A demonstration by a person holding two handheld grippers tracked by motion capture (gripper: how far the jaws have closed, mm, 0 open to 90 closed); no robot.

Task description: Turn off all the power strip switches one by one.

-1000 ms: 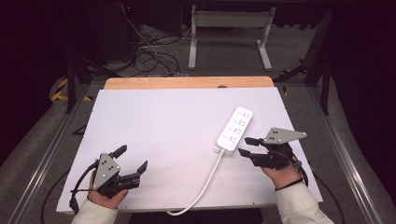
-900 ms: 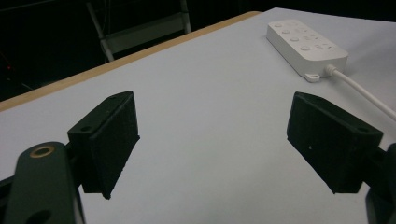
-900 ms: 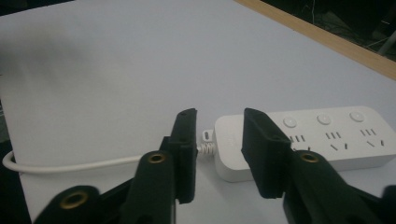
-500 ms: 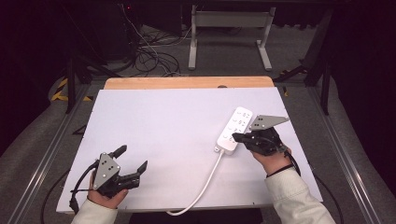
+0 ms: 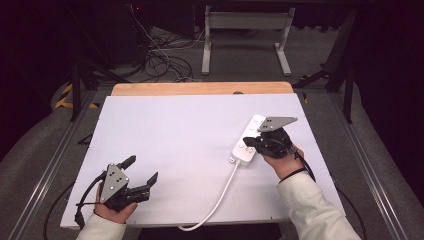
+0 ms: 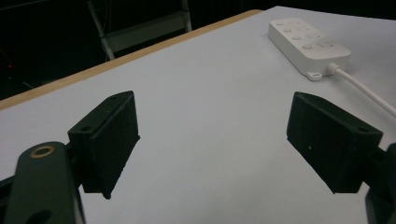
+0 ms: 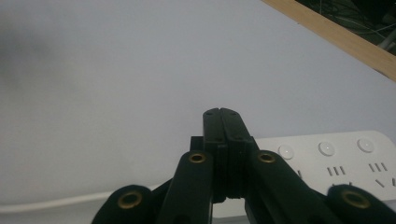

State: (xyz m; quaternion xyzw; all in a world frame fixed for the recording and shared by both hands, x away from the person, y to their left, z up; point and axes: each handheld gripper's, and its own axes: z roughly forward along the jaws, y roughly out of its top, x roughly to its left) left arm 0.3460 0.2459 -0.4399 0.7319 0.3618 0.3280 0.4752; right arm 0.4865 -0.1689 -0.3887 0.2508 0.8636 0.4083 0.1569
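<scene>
A white power strip (image 5: 244, 148) lies at the right of the white tabletop (image 5: 190, 125), and its white cable (image 5: 220, 192) runs to the front edge. My right gripper (image 5: 248, 142) is over the strip's near half with both jaws pressed flat together and nothing between them. In the right gripper view the shut tips (image 7: 222, 115) point past the strip (image 7: 345, 156), whose round buttons and sockets show at the lower right. Whether the tips touch it I cannot tell. My left gripper (image 5: 141, 169) rests at the front left, wide open and empty. The left gripper view (image 6: 219, 140) shows the strip (image 6: 308, 44) far off.
A wooden strip (image 5: 200, 88) borders the table's far edge. Metal rails (image 5: 55, 155) run along both sides. Beyond the table are loose cables (image 5: 160, 62) and a white frame (image 5: 245, 30) on the floor.
My right hand has moved left from beside the strip to over its near half, and its jaws have come together. The left hand has stayed put.
</scene>
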